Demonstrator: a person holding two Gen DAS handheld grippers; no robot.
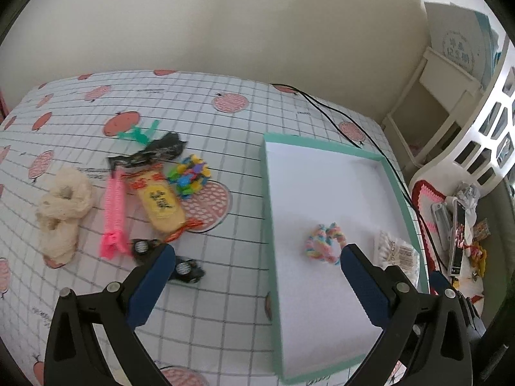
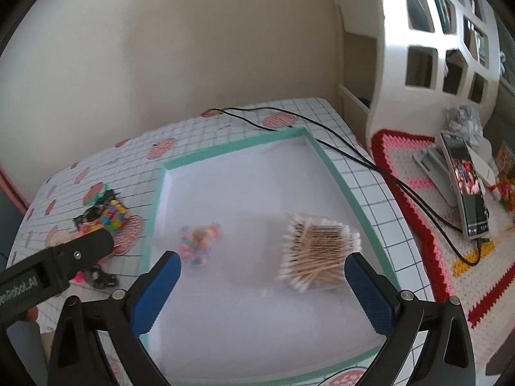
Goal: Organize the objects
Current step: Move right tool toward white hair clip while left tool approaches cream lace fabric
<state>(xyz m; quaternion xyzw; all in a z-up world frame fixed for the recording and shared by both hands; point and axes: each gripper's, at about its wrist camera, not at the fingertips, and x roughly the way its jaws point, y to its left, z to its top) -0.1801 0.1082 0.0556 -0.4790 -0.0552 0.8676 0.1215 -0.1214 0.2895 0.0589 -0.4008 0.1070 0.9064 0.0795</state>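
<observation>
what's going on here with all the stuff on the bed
A person is sorting small items into a green-rimmed tray using two handheld claws. The pack of cotton swabs and a pastel hair tie already lie inside. Both the left claw and right claw hang open and empty, while scrunchies, clips and a yellow packet wait outside.

You see a matt cloth sheet (image 1: 206, 103), a smooth white tray (image 2: 244, 173) of paper board, wooden cotton swabs (image 2: 318, 251) and a fluffy scrunchie (image 1: 62, 206).
</observation>
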